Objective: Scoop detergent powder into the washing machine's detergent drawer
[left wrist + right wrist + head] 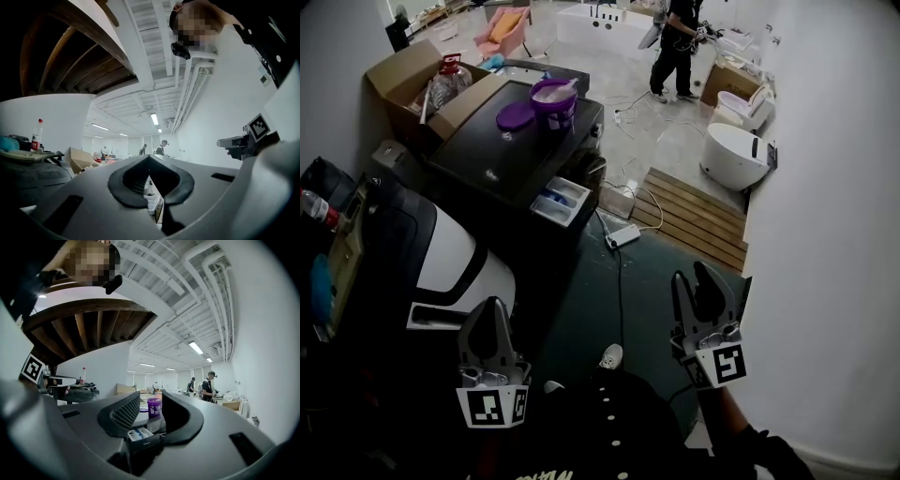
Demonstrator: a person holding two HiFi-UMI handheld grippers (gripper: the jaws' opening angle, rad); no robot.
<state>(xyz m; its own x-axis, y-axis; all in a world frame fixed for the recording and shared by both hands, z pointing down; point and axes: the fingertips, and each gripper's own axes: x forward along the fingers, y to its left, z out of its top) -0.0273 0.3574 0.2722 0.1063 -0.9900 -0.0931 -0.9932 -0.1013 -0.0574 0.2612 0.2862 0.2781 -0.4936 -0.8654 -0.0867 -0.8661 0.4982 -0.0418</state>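
Left hand-held gripper: pressed together, empty.
Right hand-held gripper: spread, empty.
Drawer: pulled out of washer.
Tub: on washer, lid beside.

Cardboard box at upper left. Pink chair top centre, person top right. Toilet and slatted board at right.

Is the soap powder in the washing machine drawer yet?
Not yet. Done: the purple tub stands on the washer with its lid off, and the detergent drawer is pulled open. In hand: nothing; the left tongs and right tongs are both empty, away from the washer. Still to do: scooping and pouring.
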